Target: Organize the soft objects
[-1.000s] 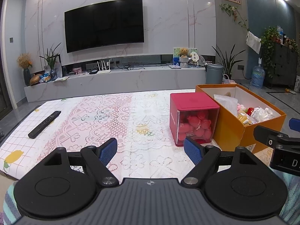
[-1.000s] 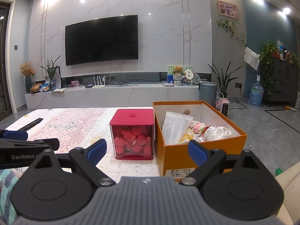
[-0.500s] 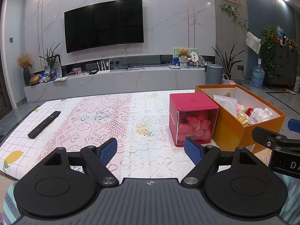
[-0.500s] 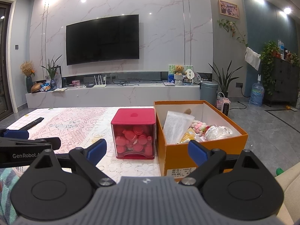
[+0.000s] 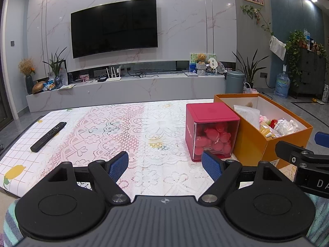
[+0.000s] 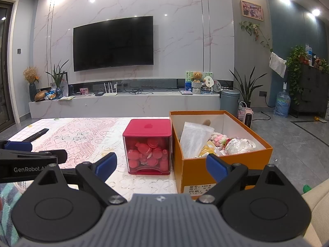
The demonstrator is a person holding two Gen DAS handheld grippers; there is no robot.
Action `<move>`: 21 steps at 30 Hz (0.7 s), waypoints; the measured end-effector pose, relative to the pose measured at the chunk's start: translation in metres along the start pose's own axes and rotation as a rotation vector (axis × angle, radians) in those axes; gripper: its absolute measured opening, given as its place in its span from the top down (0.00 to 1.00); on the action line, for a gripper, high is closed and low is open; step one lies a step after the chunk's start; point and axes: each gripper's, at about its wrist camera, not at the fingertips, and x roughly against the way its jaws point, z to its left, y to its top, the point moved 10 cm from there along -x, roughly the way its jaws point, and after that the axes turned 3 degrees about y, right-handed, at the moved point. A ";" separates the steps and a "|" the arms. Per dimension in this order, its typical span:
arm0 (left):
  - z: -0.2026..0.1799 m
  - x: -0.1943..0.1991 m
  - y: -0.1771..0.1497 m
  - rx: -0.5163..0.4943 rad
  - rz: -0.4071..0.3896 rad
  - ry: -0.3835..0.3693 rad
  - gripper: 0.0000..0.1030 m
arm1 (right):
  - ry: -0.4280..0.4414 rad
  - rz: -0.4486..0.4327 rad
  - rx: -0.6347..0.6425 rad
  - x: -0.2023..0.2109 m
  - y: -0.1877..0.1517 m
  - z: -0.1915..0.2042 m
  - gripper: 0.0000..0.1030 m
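An open orange box (image 5: 253,142) (image 6: 197,168) holds soft items: a white bag (image 6: 195,138), a pink plush (image 6: 220,139), a clear wrapped bundle (image 6: 240,145). A red-lidded clear cube (image 5: 211,131) (image 6: 149,146) full of red soft pieces stands left of it. My left gripper (image 5: 165,165) is open and empty, low over the lace tablecloth, short of the cube. My right gripper (image 6: 161,164) is open and empty, in front of the cube and box. Each gripper shows at the other view's edge.
A black remote (image 5: 48,136) lies at the table's left. The lace tablecloth (image 5: 115,127) covers the table. Beyond are a TV console (image 5: 127,90), a wall TV (image 5: 114,27), a grey bin (image 5: 234,82) and plants. A beige sofa edge (image 6: 316,203) is at the right.
The right gripper has risen and drifted slightly, so the cube and box sit a little higher in its view. The left gripper has barely moved.
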 end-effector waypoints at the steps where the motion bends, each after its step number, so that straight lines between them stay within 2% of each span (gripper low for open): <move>1: 0.000 0.000 0.000 -0.001 0.000 0.000 0.08 | 0.001 0.000 0.000 0.000 0.000 0.000 0.11; 21: 0.001 0.001 0.000 0.008 0.003 0.003 0.08 | 0.011 0.010 0.006 -0.001 -0.001 0.002 0.11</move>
